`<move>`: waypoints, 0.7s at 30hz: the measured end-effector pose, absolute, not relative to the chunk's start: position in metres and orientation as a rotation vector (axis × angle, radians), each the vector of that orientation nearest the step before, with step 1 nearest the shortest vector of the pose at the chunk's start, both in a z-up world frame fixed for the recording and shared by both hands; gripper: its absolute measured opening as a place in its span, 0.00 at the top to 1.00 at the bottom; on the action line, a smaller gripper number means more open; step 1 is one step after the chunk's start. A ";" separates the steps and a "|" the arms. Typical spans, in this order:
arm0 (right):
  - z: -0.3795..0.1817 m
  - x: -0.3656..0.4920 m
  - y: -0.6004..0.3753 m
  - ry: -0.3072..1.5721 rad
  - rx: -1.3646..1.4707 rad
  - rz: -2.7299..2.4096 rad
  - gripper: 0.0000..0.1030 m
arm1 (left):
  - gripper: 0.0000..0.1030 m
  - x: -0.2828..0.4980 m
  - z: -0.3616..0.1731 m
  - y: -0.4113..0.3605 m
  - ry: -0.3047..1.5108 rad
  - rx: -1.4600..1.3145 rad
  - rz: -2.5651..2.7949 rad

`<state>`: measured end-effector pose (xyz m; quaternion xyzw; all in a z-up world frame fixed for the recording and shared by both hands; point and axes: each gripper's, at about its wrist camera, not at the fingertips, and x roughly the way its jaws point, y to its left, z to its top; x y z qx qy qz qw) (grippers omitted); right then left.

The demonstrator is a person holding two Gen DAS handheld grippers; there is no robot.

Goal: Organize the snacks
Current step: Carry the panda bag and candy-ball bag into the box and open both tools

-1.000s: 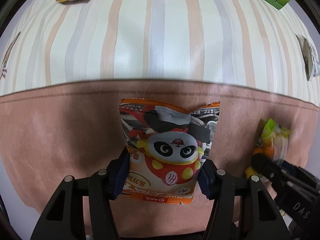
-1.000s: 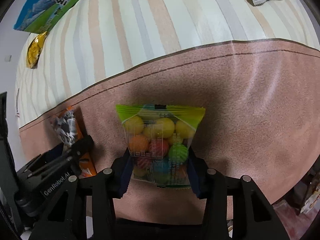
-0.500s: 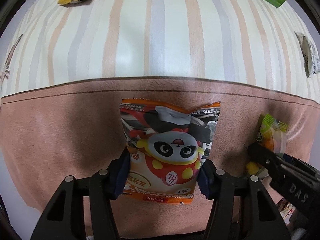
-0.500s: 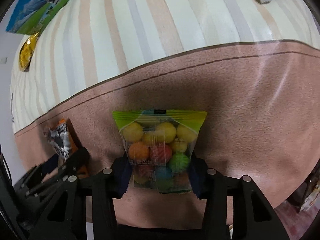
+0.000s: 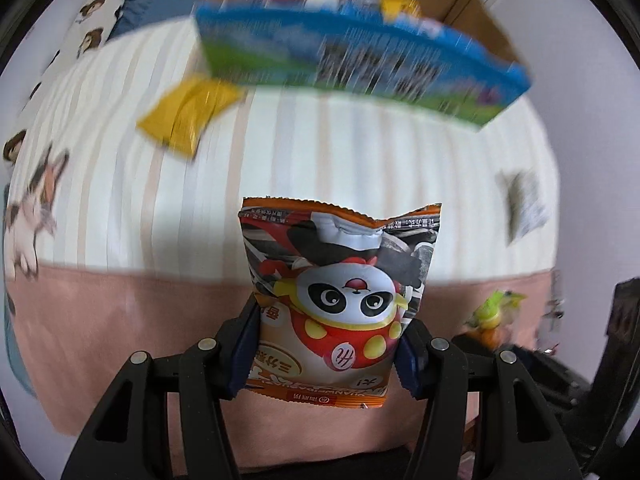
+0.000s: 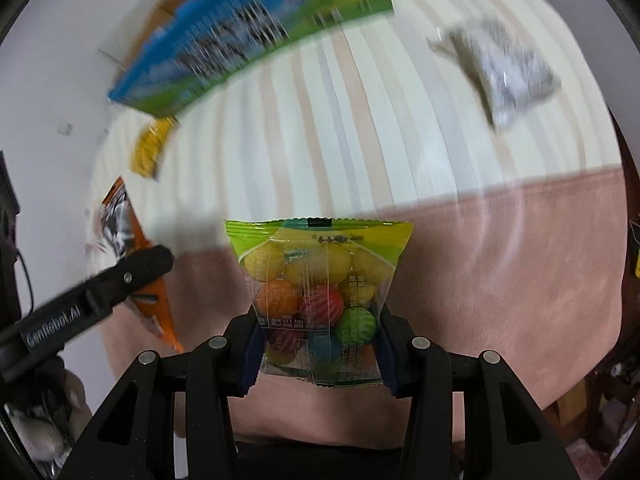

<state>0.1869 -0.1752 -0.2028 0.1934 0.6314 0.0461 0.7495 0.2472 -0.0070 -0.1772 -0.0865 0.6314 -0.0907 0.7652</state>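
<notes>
Carrying is the step I judge I'm in: my left gripper (image 5: 326, 354) has its jaws closed on the panda snack bag (image 5: 340, 300), my right gripper (image 6: 318, 350) likewise pinches the gumball bag (image 6: 318, 300), both lifted above the bed (image 5: 120, 208). Next I'd steer both over the blurred cardboard box (image 5: 472, 4) beyond before letting go.

An orange snack packet (image 5: 340, 300) printed with a black-and-white panda in red with yellow dots stands out against a bedspread (image 5: 320, 160) of cream with pale peach and grey stripes and a plain dusty-pink border. Beyond the panda packet lie a yellow pouch (image 5: 188, 114) and a blue-and-green box (image 5: 360, 56). The clear, lime-green-topped candy bag (image 6: 318, 292) shows yellow, orange, red, green and blue striped balls.
</notes>
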 end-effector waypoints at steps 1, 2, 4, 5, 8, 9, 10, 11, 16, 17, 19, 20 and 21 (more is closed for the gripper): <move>-0.191 0.197 -0.179 1.361 0.433 0.113 0.52 | 0.46 0.256 -0.166 -0.007 1.354 -0.196 -0.212; -0.181 0.209 -0.185 1.344 0.438 0.120 0.52 | 0.46 0.264 -0.157 -0.007 1.338 -0.203 -0.224; -0.161 0.232 -0.193 1.301 0.445 0.134 0.52 | 0.46 0.284 -0.147 -0.004 1.305 -0.213 -0.248; -0.152 0.244 -0.194 1.280 0.447 0.137 0.52 | 0.46 0.294 -0.141 -0.003 1.291 -0.213 -0.254; -0.121 0.282 -0.199 1.215 0.421 0.139 0.52 | 0.46 0.331 -0.115 -0.003 1.248 -0.196 -0.276; -0.112 0.298 -0.201 1.195 0.403 0.138 0.52 | 0.46 0.343 -0.110 -0.003 1.242 -0.186 -0.280; -0.104 0.316 -0.202 1.179 0.384 0.133 0.52 | 0.46 0.362 -0.102 -0.002 1.234 -0.173 -0.273; -0.098 0.330 -0.203 1.165 0.366 0.125 0.52 | 0.46 0.376 -0.101 -0.002 1.231 -0.156 -0.268; -0.088 0.416 -0.209 1.175 0.259 0.081 0.52 | 0.46 0.458 -0.102 0.013 1.266 -0.081 -0.189; -0.090 0.431 -0.211 1.191 0.255 0.072 0.52 | 0.46 0.471 -0.106 0.017 1.284 -0.071 -0.173; -0.103 0.461 -0.211 1.244 0.247 0.058 0.52 | 0.46 0.501 -0.119 0.022 1.331 -0.013 -0.128; -0.107 0.472 -0.212 1.258 0.242 0.048 0.52 | 0.46 0.511 -0.126 0.024 1.345 0.004 -0.110; -0.113 0.482 -0.211 1.281 0.219 0.044 0.52 | 0.46 0.522 -0.134 0.026 1.371 0.019 -0.098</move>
